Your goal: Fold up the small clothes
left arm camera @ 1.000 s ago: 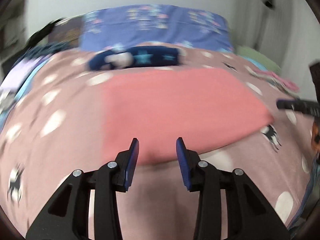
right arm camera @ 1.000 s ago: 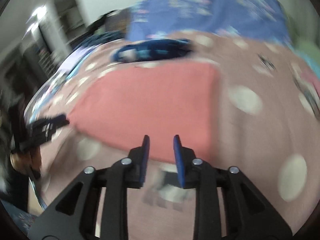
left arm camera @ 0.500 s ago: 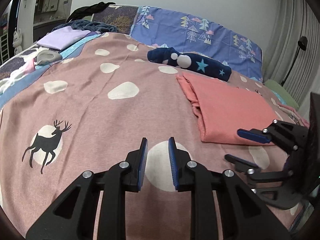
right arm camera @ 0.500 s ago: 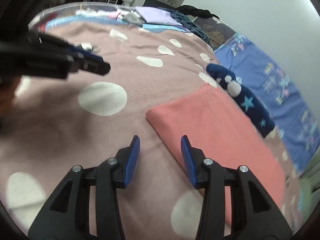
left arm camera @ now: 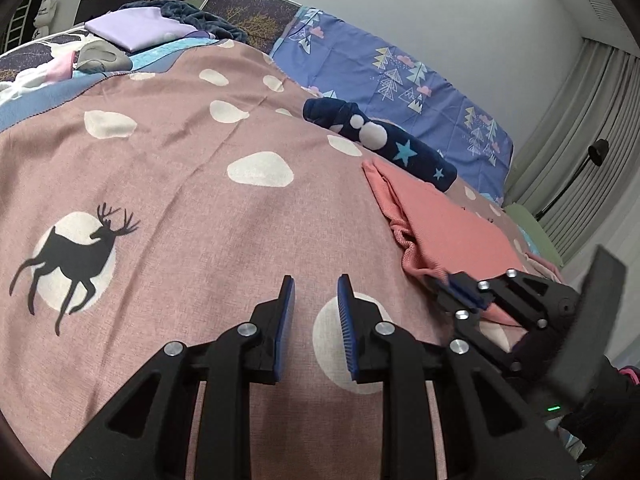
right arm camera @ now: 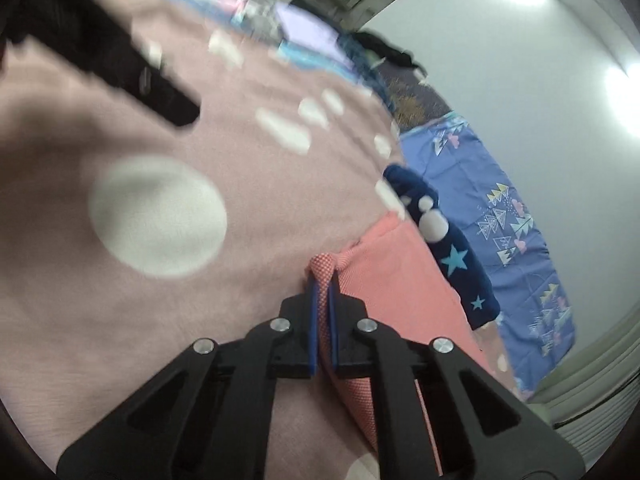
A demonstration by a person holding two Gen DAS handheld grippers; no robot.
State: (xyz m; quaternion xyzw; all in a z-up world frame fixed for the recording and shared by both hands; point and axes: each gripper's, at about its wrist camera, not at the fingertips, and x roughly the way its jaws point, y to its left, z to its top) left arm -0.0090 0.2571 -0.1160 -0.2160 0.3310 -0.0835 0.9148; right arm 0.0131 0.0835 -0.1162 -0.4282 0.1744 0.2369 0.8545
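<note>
One gripper (right arm camera: 322,292) on coral garment (right arm camera: 400,276)

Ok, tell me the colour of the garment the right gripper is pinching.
Coral pink garment, clearest in the right wrist view.

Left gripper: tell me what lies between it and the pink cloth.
Only bare bedspread with a white dot; the left gripper hangs open, apart from the pink cloth. The left wrist view shows it.

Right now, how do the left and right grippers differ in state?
The left gripper is open and empty above the pink spotted bedspread; the right gripper is shut on a corner of the salmon knit garment. The left touches no clothing; the right pinches fabric between its fingers. Both have black frames with blue pads.
</note>
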